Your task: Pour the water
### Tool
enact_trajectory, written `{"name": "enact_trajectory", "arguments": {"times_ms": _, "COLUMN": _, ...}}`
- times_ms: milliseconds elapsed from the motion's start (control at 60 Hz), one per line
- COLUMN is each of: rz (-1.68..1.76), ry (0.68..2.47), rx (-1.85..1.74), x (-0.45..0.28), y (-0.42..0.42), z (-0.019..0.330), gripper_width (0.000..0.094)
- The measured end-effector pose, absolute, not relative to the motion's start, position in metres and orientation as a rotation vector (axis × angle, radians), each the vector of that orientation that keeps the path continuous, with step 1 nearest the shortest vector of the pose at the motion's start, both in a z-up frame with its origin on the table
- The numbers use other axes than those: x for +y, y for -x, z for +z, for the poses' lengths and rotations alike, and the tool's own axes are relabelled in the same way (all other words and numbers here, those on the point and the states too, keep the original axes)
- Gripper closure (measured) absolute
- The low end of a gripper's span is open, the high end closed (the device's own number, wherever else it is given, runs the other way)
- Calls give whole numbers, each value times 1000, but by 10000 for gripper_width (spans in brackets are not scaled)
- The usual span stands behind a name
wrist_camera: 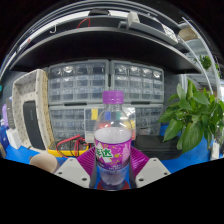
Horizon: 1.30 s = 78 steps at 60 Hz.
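A clear plastic water bottle point(113, 135) with a purple cap and a purple label stands upright between my fingers. My gripper point(112, 168) is shut on the bottle: both magenta pads point(84, 157) press on its lower body, at the label. The bottle hides what lies just ahead of the fingers. A pale round cup rim point(43, 161) shows low down to the left of the fingers.
Grey drawer cabinets point(105, 85) stand on a shelf unit behind the bottle. A white appliance point(30, 108) stands to the left, a green leafy plant point(195, 112) to the right. Yellow and red cables point(72, 146) lie on the blue surface point(20, 154).
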<state>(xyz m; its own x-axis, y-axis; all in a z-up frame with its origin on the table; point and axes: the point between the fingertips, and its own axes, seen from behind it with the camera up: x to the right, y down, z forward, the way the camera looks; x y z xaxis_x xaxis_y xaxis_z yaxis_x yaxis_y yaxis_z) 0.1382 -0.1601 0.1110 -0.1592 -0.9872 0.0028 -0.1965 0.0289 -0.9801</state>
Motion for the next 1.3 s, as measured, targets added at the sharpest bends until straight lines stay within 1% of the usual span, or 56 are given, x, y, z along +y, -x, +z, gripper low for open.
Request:
{"name": "enact_trajectory", "arguments": {"times_ms": 33, "rz": -1212, "ry": 1263, "rx": 1487, "x": -161, "y": -139, "z": 110, "gripper_width": 430}}
{"name": "enact_trajectory", "arguments": {"times_ms": 133, "rz": -1114, "ry": 1274, "rx": 1548, "x": -153, "y": -130, "z": 93, "gripper_width": 207}}
{"name": "enact_trajectory", "arguments": {"times_ms": 250, "rz": -1130, "ry": 1306, "rx": 1574, "x": -149, "y": -101, "z": 83, "gripper_width": 214}}
{"name": "enact_trajectory", "arguments": {"times_ms": 367, "rz": -1109, "ry": 1364, "rx": 1636, "x": -136, "y": -54, "z": 70, "gripper_width": 216}}
{"name": "enact_trajectory", "arguments": {"times_ms": 450, "rz": -1078, "ry": 1398, "rx": 1663, "x": -115, "y": -17, "z": 71, "gripper_width": 212}}
{"name": "enact_trajectory", "arguments": {"times_ms": 583, "rz": -1020, "ry": 1374, "rx": 1660, "x": -67, "y": 28, "z": 104, "gripper_width": 212}}
{"name": "enact_trajectory", "arguments": {"times_ms": 767, "rz": -1006, "ry": 1416, "rx": 1583, "x": -2, "y": 68, "z": 165, "gripper_width": 211}}
{"name": "enact_trajectory", "arguments": {"times_ms": 883, "rz": -1010, "ry": 1452, "rx": 1520, "x": 30, "y": 85, "z": 199, "gripper_width": 205}}
{"name": "enact_trajectory", "arguments": {"times_ms": 1050, "rz": -1026, "ry": 1490, "rx": 1444, "x": 63, "y": 104, "z": 227, "gripper_width": 203}}
{"name": "enact_trajectory", "arguments": {"times_ms": 1300, "rz": -1032, "ry": 1448, "rx": 1387, "x": 88, "y": 117, "z": 257, "gripper_width": 202}}
